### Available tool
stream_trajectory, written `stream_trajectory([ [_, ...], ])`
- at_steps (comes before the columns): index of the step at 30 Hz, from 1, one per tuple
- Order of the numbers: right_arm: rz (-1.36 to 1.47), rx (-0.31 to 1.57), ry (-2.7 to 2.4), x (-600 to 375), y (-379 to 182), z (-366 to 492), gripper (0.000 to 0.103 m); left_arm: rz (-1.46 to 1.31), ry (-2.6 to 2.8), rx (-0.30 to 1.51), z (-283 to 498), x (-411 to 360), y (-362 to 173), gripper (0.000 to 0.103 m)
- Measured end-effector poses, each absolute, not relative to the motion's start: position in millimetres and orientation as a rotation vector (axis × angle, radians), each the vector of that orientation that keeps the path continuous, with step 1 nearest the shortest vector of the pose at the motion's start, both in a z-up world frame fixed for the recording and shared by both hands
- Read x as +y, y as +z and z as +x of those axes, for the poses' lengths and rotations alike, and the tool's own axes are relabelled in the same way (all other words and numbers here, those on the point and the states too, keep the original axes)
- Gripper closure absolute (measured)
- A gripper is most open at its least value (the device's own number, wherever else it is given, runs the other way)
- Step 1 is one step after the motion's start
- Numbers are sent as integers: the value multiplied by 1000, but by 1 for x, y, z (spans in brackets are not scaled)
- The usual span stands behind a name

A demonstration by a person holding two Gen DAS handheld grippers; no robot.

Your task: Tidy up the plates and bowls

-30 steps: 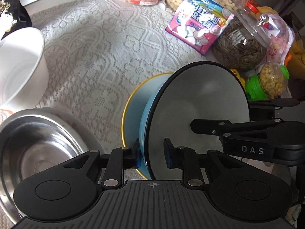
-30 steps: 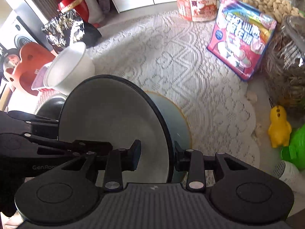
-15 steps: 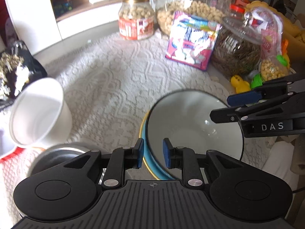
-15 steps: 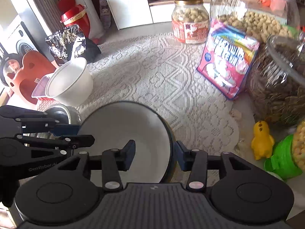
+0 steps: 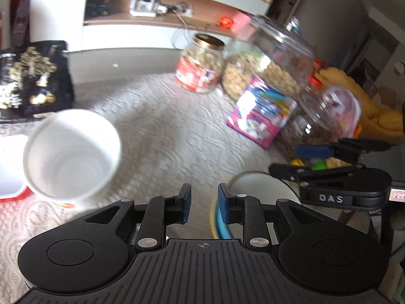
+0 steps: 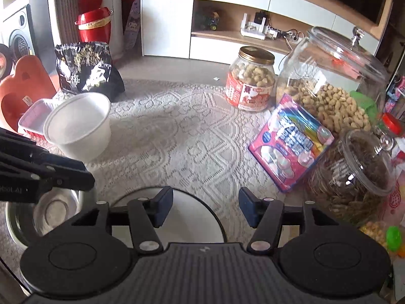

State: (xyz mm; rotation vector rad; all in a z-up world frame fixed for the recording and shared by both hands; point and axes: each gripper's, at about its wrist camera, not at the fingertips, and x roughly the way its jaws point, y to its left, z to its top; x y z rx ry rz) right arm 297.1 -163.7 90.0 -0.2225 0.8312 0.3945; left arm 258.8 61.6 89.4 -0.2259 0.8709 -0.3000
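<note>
Hiding most of the grey bowl [image 6: 177, 217] — right tool [image 6: 205, 208] wide apart, left tool [image 5: 204, 204] narrowly parted, both empty.

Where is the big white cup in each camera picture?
Left wrist: the white cup is at middle left, blurred, beyond the left gripper.
Right wrist: it is at upper left, on the lace cloth.
Shared landmark: the gold-lidded jar, far behind it.

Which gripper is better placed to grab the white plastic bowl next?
Left. The left gripper is open, empty and nearer the white plastic bowl; the right gripper sits over the grey plate.
</note>
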Motion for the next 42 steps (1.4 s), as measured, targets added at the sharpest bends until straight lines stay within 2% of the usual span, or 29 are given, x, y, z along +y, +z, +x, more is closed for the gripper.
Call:
stream_trajectory([
  [6,-187,853,443,-89,103,325,33,-267,-13,795,284,162,96,77],
  [10,-105,944,512,-36,91,345,32,-367,139,875,301,216,74,77],
  [17,-15,1110,404,22,34,383,35,-481,118,899,304,239,47,77],
  [18,-2,1141,394,23,25,388,39,-484,115,907,304,238,42,77],
  [20,50,1220,415,20,13,393,64,-483,110,937,306,235,33,77],
  [23,118,1251,472,10,19,387,75,-514,44,974,308,229,26,78],
  [30,-23,1035,503,-42,104,333,75,-446,-133,861,281,176,88,75],
  [36,-24,931,423,-130,154,288,74,-396,-396,817,241,108,128,66],
  [39,-4,902,378,-172,162,271,73,-350,-514,823,227,73,131,66],
  [42,19,948,342,-198,140,265,73,-332,-573,890,228,45,110,66],
])
